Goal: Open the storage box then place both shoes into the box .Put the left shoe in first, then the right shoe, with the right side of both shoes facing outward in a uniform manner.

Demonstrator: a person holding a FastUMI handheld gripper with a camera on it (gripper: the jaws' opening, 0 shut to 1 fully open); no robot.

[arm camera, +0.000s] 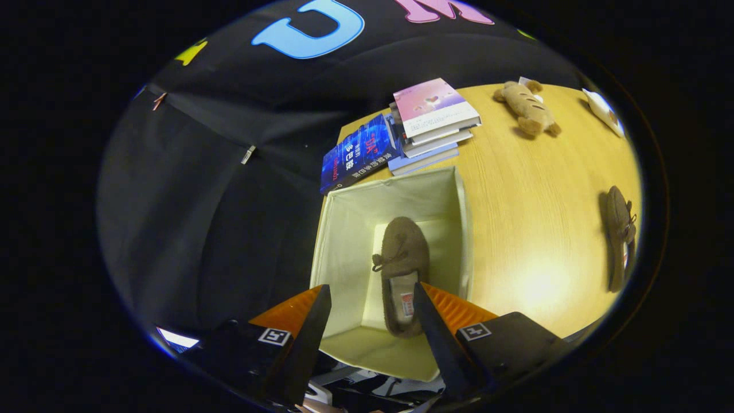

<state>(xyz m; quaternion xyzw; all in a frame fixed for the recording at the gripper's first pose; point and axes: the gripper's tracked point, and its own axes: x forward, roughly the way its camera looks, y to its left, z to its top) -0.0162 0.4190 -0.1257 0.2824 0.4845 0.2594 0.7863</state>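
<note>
An open cream storage box [344, 241] stands at the near left corner of the wooden table [516, 201]. One brown fuzzy shoe [401, 269] lies on the box floor, toe pointing away, its heel just ahead of the fingertips. My gripper [371, 298] hovers above the box, open, with nothing between its fingers. The second brown shoe [619, 235] lies on the table well to the right of the box, beyond the right finger.
A stack of books [433, 123] and a blue book [358, 152] lie just behind the box. A plush toy [527, 108] rests farther back on the table, with a small white item [602, 109] near the far right edge.
</note>
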